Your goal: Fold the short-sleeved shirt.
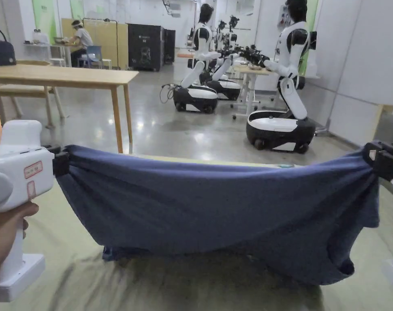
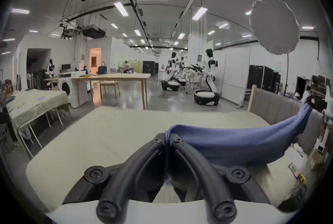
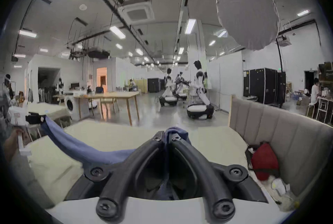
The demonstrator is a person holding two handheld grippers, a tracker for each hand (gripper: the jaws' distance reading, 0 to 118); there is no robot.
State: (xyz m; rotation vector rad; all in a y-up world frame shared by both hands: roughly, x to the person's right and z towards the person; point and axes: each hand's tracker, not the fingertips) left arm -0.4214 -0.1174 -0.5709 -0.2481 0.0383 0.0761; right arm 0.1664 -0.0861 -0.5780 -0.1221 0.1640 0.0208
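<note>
Head view shows a big worktop (image 1: 62,259) with a pale green-yellow cover, and it runs from the near edge up to the far edge. Above it hangs the blue shirt (image 1: 216,210), pulled out wide between the two tongs. Its top edge sags a little in the middle. Its bottom touches the worktop near the middle, and a bunched bit droops low toward the right side.

Across the shiny floor stand white and black robots on wheels (image 1: 280,121). A long wooden table (image 1: 62,77) stands off to the left. A person sits far back by the wall.

On the left, a hand (image 1: 5,235) holds the white handle of the left tongs (image 1: 61,162). The black jaws are pressed together on the left top corner of the shirt. In the left gripper view the left tongs (image 2: 167,139) are closed tight, with blue cloth squeezed between both jaws, and the shirt (image 2: 234,145) stretches off to the right.

The right tongs (image 1: 374,160) pinch the right top corner of the shirt at the right side of the head view. In the right gripper view the right tongs (image 3: 166,136) are closed too, with cloth bunched between the jaws. A red thing (image 3: 264,161) lies by a grey padded board (image 3: 288,137) at the right edge of the worktop.
</note>
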